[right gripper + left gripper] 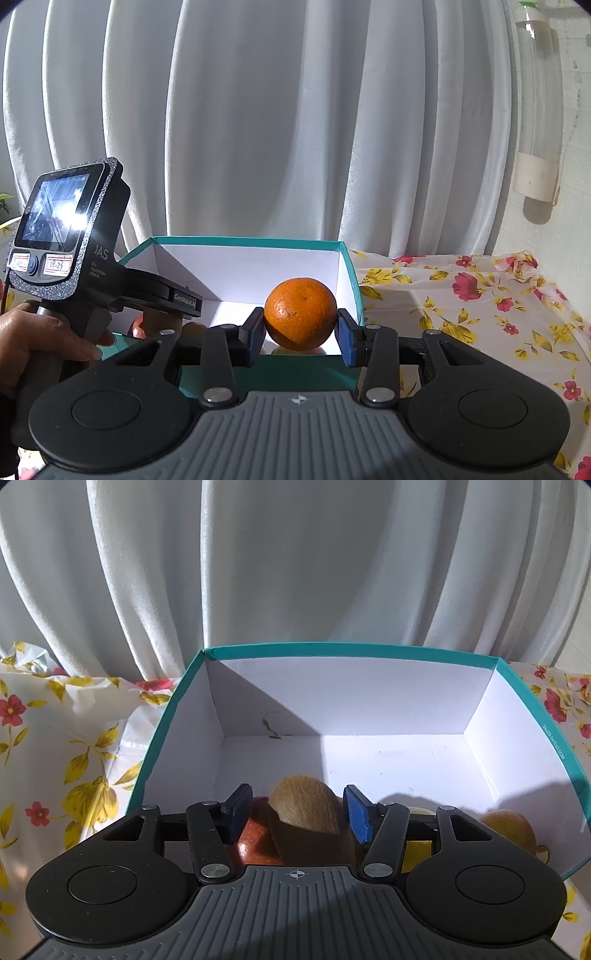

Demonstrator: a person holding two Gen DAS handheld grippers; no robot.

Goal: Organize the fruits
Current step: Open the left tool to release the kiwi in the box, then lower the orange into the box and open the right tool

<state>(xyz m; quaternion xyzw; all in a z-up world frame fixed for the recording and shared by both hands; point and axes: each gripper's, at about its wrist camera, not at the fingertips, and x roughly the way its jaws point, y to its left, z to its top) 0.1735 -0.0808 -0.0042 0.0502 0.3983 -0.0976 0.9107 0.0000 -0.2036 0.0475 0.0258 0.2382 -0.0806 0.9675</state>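
A teal box with a white inside (177,716) stands on the flowered cloth; it also shows in the right wrist view (347,273). My left gripper (297,814) hangs over the box's near end with its jaws apart around a fuzzy brown kiwi (306,808), with gaps on both sides. Under it lie a red apple (255,842), a yellow fruit (415,853) and a tan fruit (511,829). My right gripper (301,334) is shut on an orange (300,314), held above the box's near edge.
White curtains (295,572) hang right behind the box. The flowered tablecloth (480,314) spreads to the right and left of the box. The left gripper's body with its screen (59,229) and the hand holding it sit at the left of the right wrist view.
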